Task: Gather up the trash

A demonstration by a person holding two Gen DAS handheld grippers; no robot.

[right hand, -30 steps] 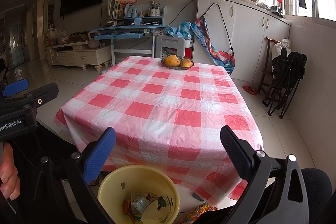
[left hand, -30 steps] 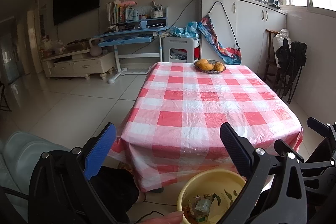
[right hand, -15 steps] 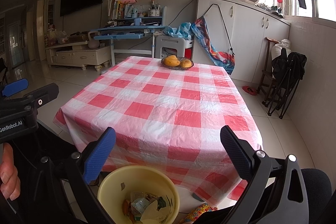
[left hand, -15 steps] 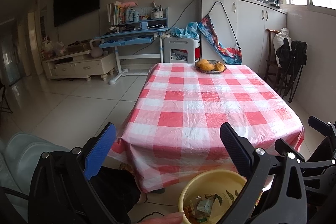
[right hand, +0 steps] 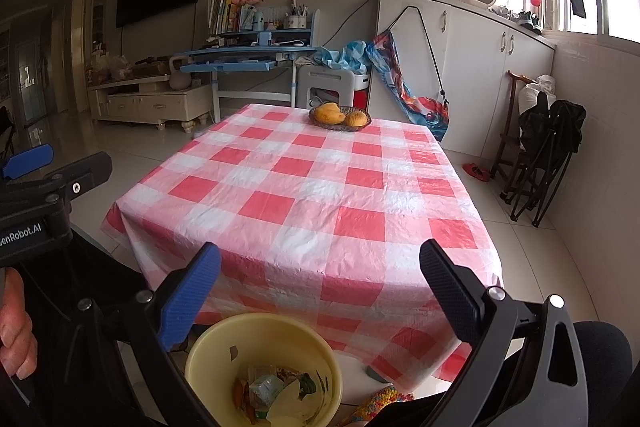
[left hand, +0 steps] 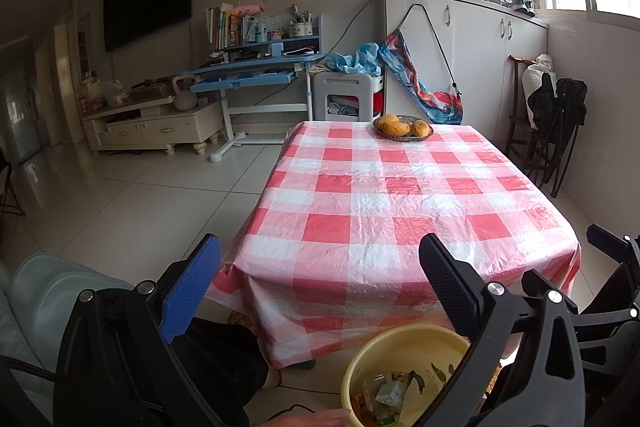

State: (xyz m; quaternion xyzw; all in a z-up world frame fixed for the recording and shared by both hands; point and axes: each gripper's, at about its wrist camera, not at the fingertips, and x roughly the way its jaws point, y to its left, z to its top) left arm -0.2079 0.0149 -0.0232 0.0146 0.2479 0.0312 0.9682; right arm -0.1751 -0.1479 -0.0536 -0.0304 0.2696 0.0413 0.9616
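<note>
A yellow plastic bin [right hand: 224, 341] stands on the floor at the near edge of the table and holds wrappers and scraps [right hand: 276, 393]; it also shows in the left wrist view [left hand: 380, 351]. My right gripper [right hand: 320, 273] is open and empty, held above the bin. My left gripper [left hand: 320, 271] is open and empty, to the left of the bin, and its side shows in the right wrist view [right hand: 28, 159]. The table with the red-and-white checked cloth [right hand: 320, 187] carries no trash that I can see.
A basket of mangoes [right hand: 340, 117] sits at the table's far edge. Folded black chairs [right hand: 548, 151] lean on the right wall. A blue desk [right hand: 240, 63], a white stool [right hand: 326, 83] and a TV cabinet [right hand: 152, 103] stand behind. A light seat [left hand: 48, 291] is at left.
Both views have shifted very slightly; the left gripper drifted a little, so the table sits a touch lower in its frame. Both grippers stay open and empty.
</note>
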